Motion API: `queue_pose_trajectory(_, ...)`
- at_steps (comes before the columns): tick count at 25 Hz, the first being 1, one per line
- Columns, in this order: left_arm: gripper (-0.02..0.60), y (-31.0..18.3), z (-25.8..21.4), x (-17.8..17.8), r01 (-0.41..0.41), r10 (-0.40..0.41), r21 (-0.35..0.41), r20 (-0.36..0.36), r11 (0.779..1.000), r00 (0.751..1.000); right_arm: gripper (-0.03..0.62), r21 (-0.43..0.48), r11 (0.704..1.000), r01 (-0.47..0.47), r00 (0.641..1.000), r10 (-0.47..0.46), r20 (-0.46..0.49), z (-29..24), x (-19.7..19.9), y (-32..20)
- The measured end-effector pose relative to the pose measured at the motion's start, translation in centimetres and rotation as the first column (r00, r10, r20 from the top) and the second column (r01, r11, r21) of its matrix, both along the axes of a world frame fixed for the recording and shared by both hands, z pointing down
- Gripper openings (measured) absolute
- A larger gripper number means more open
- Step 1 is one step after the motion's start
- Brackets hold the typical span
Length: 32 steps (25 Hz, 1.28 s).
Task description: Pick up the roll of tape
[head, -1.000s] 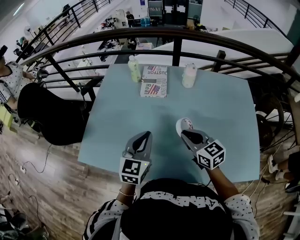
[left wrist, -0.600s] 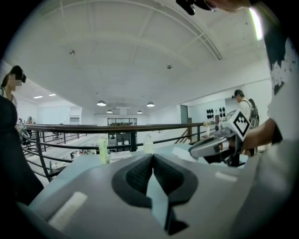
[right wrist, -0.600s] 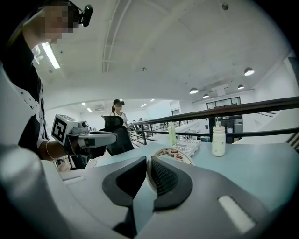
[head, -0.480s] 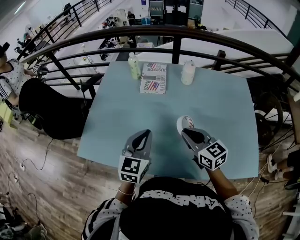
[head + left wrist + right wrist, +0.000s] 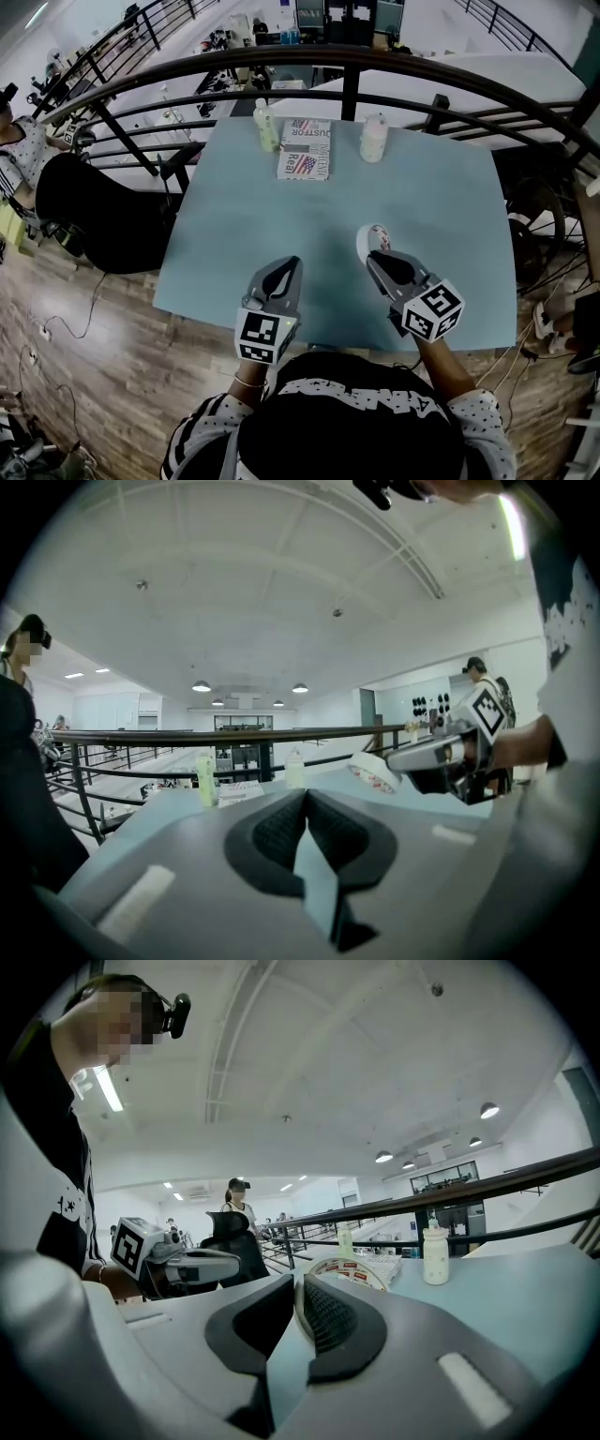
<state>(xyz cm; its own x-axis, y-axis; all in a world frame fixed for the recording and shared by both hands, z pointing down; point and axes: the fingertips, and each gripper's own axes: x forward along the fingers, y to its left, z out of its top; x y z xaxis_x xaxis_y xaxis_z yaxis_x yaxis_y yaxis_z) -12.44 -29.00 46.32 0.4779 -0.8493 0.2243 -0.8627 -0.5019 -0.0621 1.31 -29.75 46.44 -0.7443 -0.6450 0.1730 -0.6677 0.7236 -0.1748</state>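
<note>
The roll of tape (image 5: pixel 375 241), white with red print, is tilted and held just above the pale blue table (image 5: pixel 244 225). My right gripper (image 5: pixel 377 256) is shut on its rim. In the right gripper view the tape (image 5: pixel 352 1272) sticks out past the pads (image 5: pixel 323 1314), and in the left gripper view the tape (image 5: pixel 375 772) hangs at the tip of the right gripper (image 5: pixel 441 757). My left gripper (image 5: pixel 290 268) hovers over the table's near part, to the left of the tape. It is shut with nothing between its jaws (image 5: pixel 306 803).
At the table's far edge stand a green bottle (image 5: pixel 266 125), a printed packet (image 5: pixel 306 148) and a white bottle (image 5: pixel 373 139). A dark railing (image 5: pixel 349 62) curves behind them. A black chair (image 5: pixel 89 220) with a seated person is beside the table's left edge.
My right gripper has risen a little with the tape in it. My left gripper has shifted slightly over the near part of the table.
</note>
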Motion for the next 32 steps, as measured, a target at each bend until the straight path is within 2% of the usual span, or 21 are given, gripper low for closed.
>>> queue_pose_trajectory(17, 0.0, 1.0, -1.0, -0.5, -0.008, 0.008, 0.005, -0.008, 1.0, 1.0, 0.04, 0.056, 0.998, -0.034, 0.999, 0.032, 0.042, -2.6, 0.3, 1.4)
queue_pose_trajectory(32, 0.0, 0.9, -1.0, -0.6, -0.002, 0.002, 0.003, -0.015, 1.0, 1.0, 0.04, 0.052, 0.999, -0.018, 1.0, 0.017, 0.019, -2.5, -0.1, 1.3)
